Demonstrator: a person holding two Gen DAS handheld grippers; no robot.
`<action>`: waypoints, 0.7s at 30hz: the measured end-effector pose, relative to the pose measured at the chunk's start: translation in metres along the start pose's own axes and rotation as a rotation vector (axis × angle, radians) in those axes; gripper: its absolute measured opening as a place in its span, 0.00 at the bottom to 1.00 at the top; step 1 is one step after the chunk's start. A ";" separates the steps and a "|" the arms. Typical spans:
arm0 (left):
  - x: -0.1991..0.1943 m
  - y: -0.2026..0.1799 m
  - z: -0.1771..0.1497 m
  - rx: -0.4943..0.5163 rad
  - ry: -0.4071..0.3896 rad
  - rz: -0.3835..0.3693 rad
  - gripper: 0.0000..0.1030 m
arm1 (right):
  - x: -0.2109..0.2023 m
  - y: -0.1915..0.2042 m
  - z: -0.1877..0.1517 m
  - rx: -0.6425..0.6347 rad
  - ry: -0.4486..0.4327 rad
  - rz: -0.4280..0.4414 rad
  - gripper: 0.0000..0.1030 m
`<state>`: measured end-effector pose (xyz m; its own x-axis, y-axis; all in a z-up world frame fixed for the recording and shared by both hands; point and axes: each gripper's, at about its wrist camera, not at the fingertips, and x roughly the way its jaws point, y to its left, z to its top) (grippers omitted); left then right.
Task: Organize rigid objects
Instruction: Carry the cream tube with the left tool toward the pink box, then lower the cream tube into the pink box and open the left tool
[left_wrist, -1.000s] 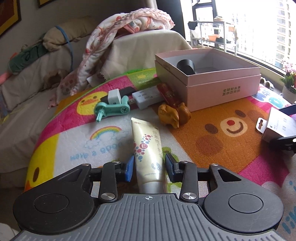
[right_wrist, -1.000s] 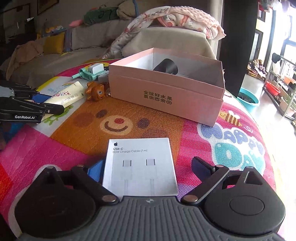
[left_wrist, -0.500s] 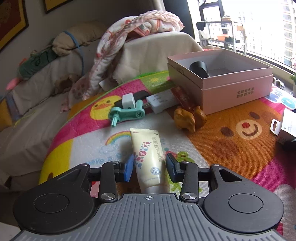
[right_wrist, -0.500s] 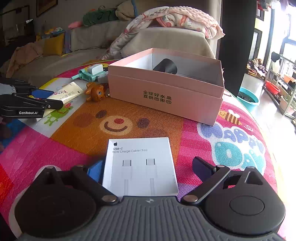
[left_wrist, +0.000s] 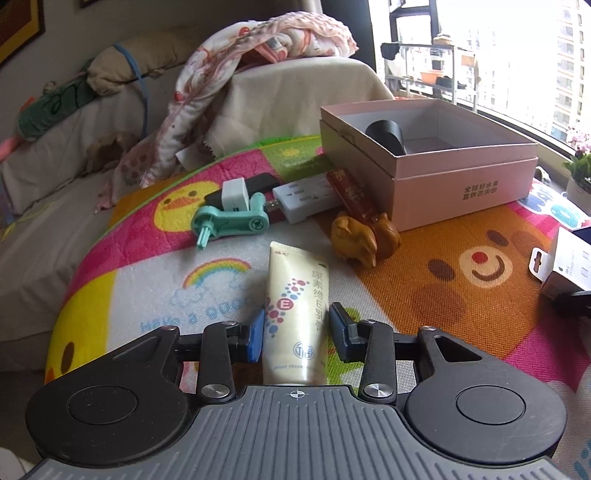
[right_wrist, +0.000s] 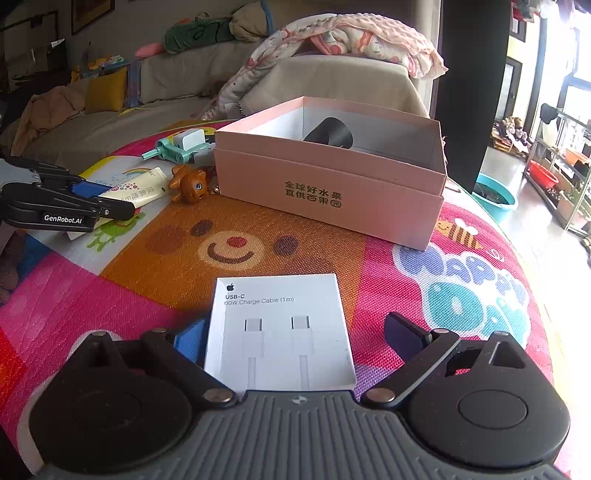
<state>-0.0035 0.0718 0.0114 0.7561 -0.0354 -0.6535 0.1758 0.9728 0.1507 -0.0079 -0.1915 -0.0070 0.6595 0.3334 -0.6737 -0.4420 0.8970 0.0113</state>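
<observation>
Holding only a black cylinder (left_wrist: 384, 134), the pink box (right_wrist: 332, 192) at upper centre awaits the rest: left gripper (left_wrist: 296, 332) straddles the cream tube (left_wrist: 295, 314) unclamped, right gripper (right_wrist: 291, 336) gapes around the USB-C cable box (right_wrist: 279, 332).

The left gripper (left_wrist: 296, 332) now sits farther back along the cream tube (left_wrist: 295, 310), nearer its crimped end, and in the right view it lies lower and nearer, its tips beside the toy bear (right_wrist: 190, 182).
</observation>
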 end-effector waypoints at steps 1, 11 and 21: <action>0.000 -0.001 0.000 0.007 -0.001 -0.006 0.36 | 0.000 0.001 0.000 -0.001 -0.003 -0.001 0.93; -0.048 -0.033 -0.026 0.134 0.021 -0.180 0.28 | -0.026 0.023 -0.005 -0.100 -0.001 0.035 0.67; -0.096 -0.057 -0.004 0.131 -0.059 -0.337 0.26 | -0.079 0.017 -0.003 -0.082 -0.079 0.034 0.67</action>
<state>-0.0885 0.0208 0.0632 0.6761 -0.3661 -0.6394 0.4978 0.8668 0.0301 -0.0695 -0.2032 0.0445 0.6881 0.3879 -0.6132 -0.5111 0.8590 -0.0301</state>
